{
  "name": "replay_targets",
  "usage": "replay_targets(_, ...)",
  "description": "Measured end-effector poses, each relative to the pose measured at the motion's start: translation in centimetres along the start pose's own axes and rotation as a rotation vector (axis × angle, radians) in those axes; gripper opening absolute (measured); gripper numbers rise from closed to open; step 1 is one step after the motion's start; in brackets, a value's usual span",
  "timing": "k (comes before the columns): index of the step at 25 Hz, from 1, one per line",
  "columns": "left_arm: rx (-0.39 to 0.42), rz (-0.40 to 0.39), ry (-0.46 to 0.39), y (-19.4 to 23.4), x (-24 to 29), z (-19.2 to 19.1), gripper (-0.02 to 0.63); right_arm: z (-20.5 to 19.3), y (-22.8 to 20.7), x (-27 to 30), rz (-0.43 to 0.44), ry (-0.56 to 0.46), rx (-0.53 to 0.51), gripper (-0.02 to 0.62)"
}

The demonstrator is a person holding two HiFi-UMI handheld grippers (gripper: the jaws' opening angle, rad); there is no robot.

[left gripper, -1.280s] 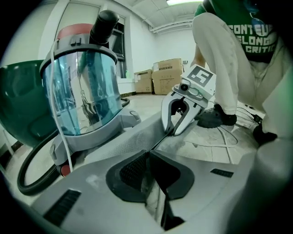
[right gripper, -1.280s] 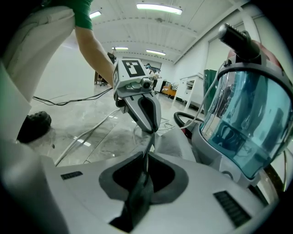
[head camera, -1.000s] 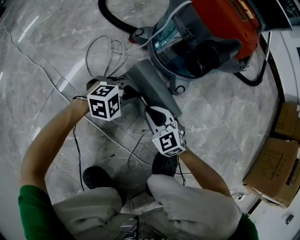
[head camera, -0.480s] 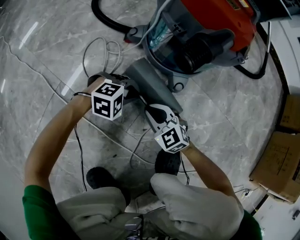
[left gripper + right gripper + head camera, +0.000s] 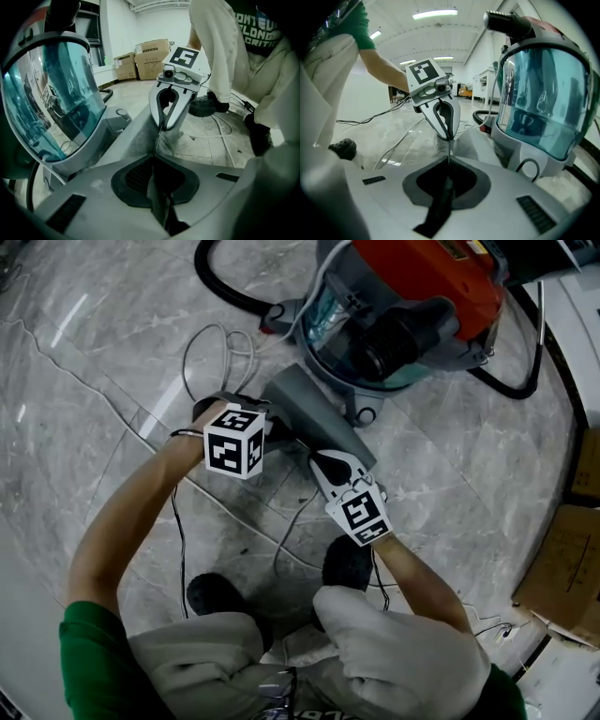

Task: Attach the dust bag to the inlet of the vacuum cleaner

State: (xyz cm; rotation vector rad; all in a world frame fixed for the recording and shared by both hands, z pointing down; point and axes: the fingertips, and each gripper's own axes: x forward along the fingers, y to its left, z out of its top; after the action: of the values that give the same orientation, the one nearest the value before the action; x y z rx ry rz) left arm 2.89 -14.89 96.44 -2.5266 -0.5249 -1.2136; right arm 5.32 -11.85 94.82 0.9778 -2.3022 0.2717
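Head view shows the grey dust bag [image 5: 305, 413] lying on the floor just beside the vacuum cleaner [image 5: 412, 296]. The left gripper [image 5: 274, 430] is clenched on the bag's edge facing away from the vacuum cleaner. The right gripper [image 5: 323, 463] has its fingers [image 5: 520, 187] closing on that same edge.

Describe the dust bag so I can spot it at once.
Find the red-topped vacuum on the marble floor. At the base of its teal tank is the bag: a flat, broad grey slab, unlike the thin white cables beside it.
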Motion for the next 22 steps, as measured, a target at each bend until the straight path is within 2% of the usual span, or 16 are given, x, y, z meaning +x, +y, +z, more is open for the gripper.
replay_targets(7, -0.030, -0.006, -0.033, -0.9, -2.2, 1.0, 0.011, 3.4, -0.2, -2.1, -0.025, -0.067, -0.053, 0.020)
replay_targets(17, -0.004, 0.134, -0.100, 2.0, -9.8, 5.1, 0.011, 11.6, -1.9, -6.1, -0.082, -0.184, -0.090, 0.018)
replay_targets(22, 0.008, 0.183, -0.115, 2.7, -12.6, 6.7, 0.011, 14.2, -2.1, -7.7, -0.101, -0.231, -0.101, 0.018)
